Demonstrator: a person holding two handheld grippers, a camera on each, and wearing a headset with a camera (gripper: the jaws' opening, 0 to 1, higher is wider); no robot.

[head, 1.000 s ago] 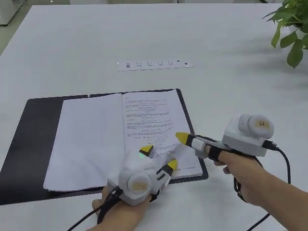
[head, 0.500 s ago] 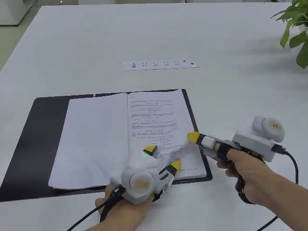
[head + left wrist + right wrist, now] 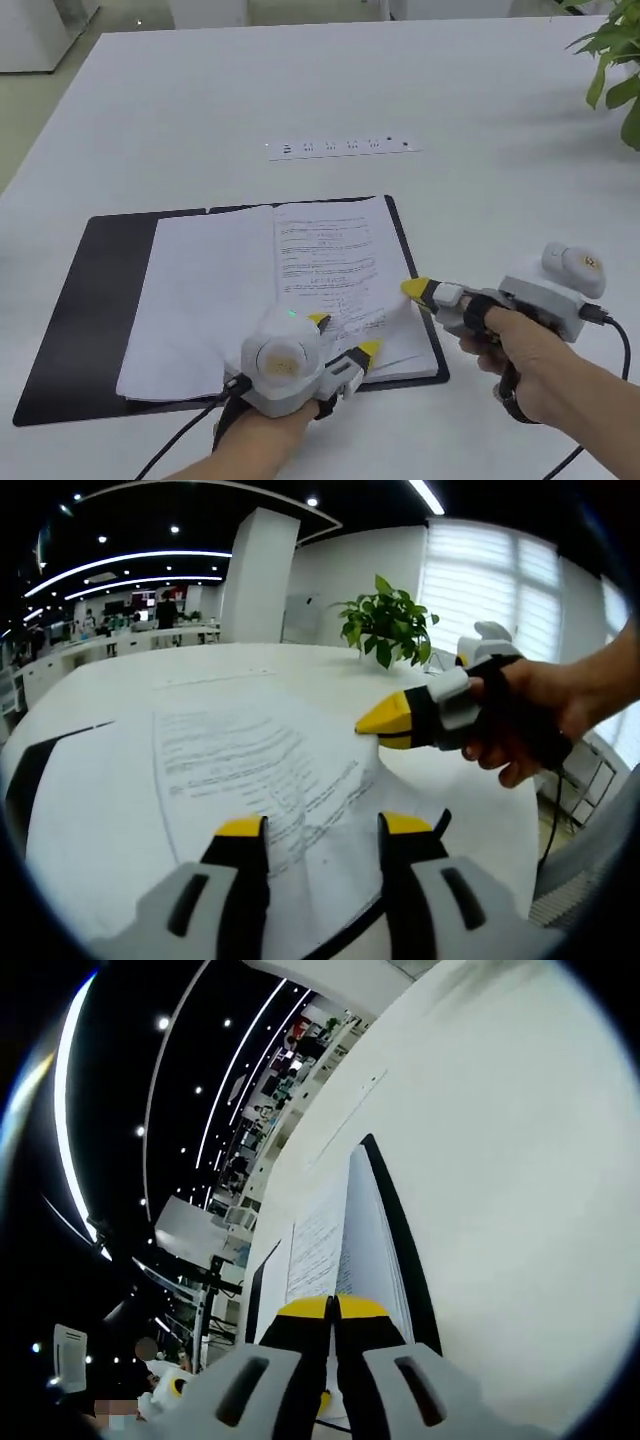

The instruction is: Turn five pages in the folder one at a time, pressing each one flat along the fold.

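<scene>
A black folder [image 3: 80,290] lies open on the white table, a blank sheet [image 3: 210,290] on its left and a printed page [image 3: 330,260] on its right. My left gripper [image 3: 343,334] is open and hovers low over the printed page's near corner; its yellow tips [image 3: 242,827] straddle the text with nothing between them. My right gripper [image 3: 415,290] is shut, its tip at the printed page's right edge, just above the paper [image 3: 260,750]. In the right gripper view the shut jaws point along the folder's right edge [image 3: 395,1230].
A white power strip [image 3: 345,147] lies flat beyond the folder. A potted plant [image 3: 615,75] stands at the table's far right. Cables trail from both grippers toward the near table edge. Bare table [image 3: 500,190] surrounds the folder.
The head camera has shifted. Relative to the folder, my right gripper's tip has slid right, from over the printed text to the page's right edge. My left gripper has stayed at the near corner.
</scene>
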